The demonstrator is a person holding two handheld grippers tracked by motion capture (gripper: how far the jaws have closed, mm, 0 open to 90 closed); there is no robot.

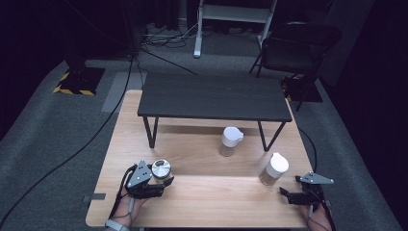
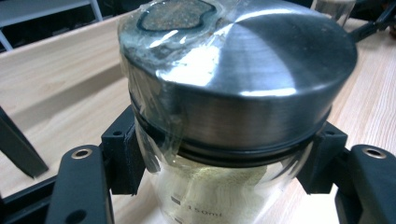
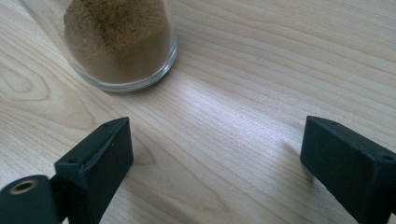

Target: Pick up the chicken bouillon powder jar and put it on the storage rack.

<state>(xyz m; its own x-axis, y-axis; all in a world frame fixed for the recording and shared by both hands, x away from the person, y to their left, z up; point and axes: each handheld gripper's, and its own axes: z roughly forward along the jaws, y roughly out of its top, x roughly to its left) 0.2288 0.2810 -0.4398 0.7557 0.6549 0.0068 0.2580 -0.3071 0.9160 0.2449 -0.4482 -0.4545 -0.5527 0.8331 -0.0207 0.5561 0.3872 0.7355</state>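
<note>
Steel-lidded glass jar (image 2: 233, 107), lower left of the high frame, is pinched by the left tool (image 1: 153, 185); the right tool (image 3: 215, 163) is spread beside a powder jar (image 3: 119, 42), seemingly awaiting lifting.

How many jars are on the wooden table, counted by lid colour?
Metal lid: 1, the jar between the left gripper's jaws.
White lid: 2, one by the black shelf, one near the right gripper.
Total: 3

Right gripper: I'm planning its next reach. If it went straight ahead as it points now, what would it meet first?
Probably the white-capped glass jar of brown powder, though it sits slightly left of the open right gripper's line.
</note>
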